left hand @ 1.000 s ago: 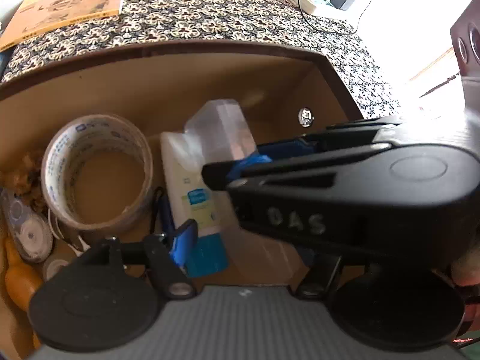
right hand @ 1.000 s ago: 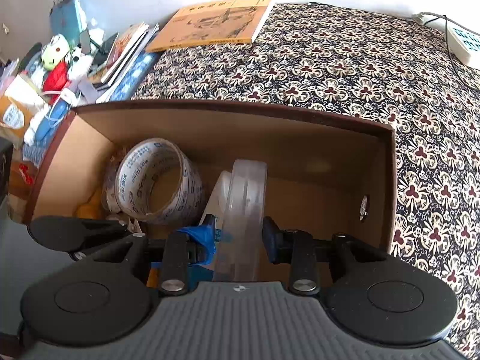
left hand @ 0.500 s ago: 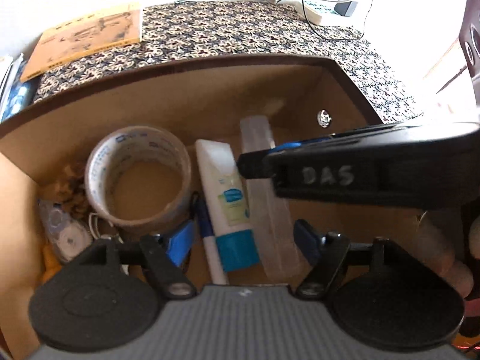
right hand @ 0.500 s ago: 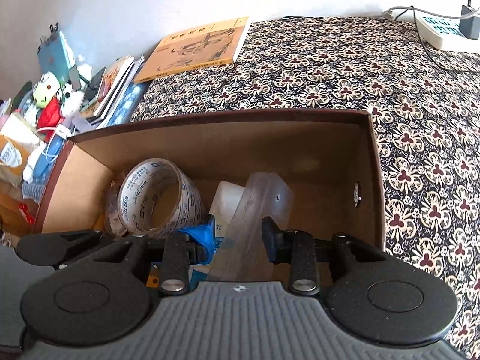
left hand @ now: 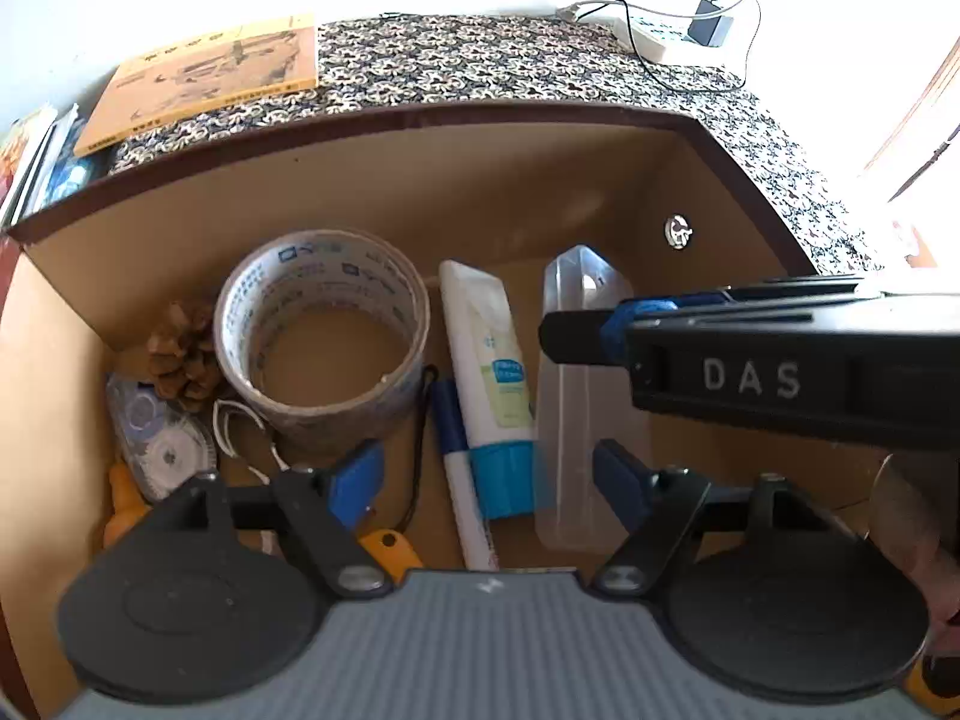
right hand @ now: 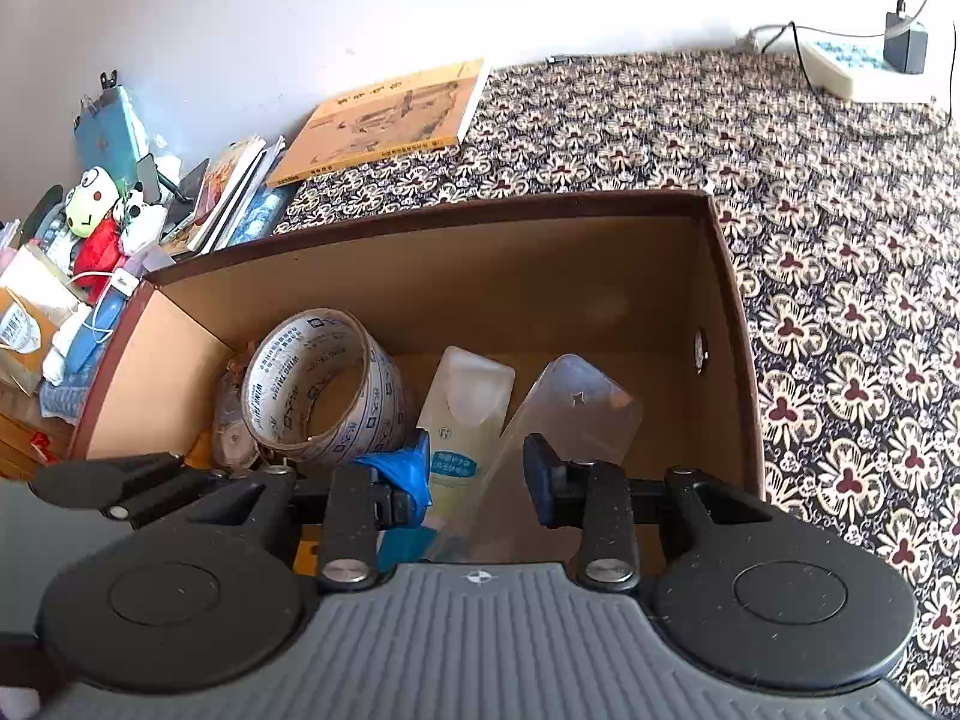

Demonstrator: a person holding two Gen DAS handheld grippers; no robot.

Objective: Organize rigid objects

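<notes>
1. Currently, the clear case (left hand: pixel 570 408) is lying flat in the cardboard box (left hand: pixel 372 180), beside the tube (left hand: pixel 489 360).
2. The right gripper (right hand: pixel 477 468) is hovering above, jaws spread.
3. The left gripper (left hand: pixel 489 474) is likewise holding nothing, jaws spread.

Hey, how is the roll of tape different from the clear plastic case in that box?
The tape roll is a round open ring with blue print on it; the clear plastic case is long, narrow and unprinted. The roll sits toward the left of the cardboard box, left of the white tube, while the case lies to the tube's right. Both rest inside the box, and neither is held.
</notes>
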